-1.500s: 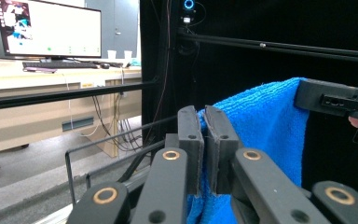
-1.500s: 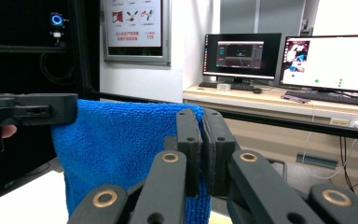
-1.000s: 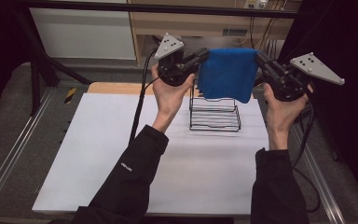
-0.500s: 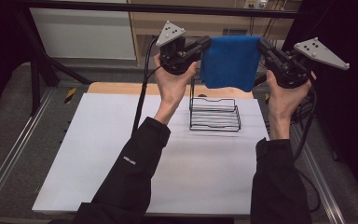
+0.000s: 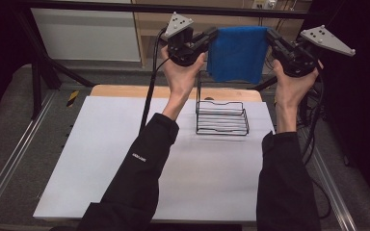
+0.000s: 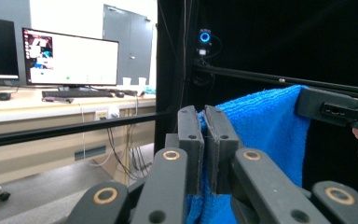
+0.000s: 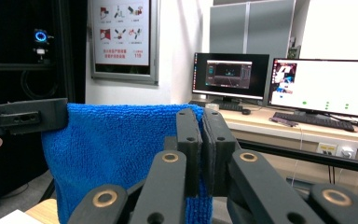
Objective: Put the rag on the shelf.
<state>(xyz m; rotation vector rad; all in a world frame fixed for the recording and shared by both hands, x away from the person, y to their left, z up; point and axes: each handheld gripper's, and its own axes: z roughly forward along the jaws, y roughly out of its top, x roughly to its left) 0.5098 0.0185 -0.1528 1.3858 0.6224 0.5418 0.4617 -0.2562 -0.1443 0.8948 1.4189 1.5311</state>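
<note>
High view: both hands have risen since a second ago, lifting the blue towel (image 5: pixel 236 53) higher and stretched flat; left gripper (image 5: pixel 211 37) clenched on its left top corner, right gripper (image 5: pixel 270 37) on the right. Looks readied for draping. Wire rack (image 5: pixel 221 115) sits on the white table (image 5: pixel 91 144) below the towel, well apart; black frame bar (image 5: pixel 125 7) behind

The blue terry towel (image 5: pixel 237 54) hangs spread flat, pinched at both top corners, high above the table's far edge.
</note>
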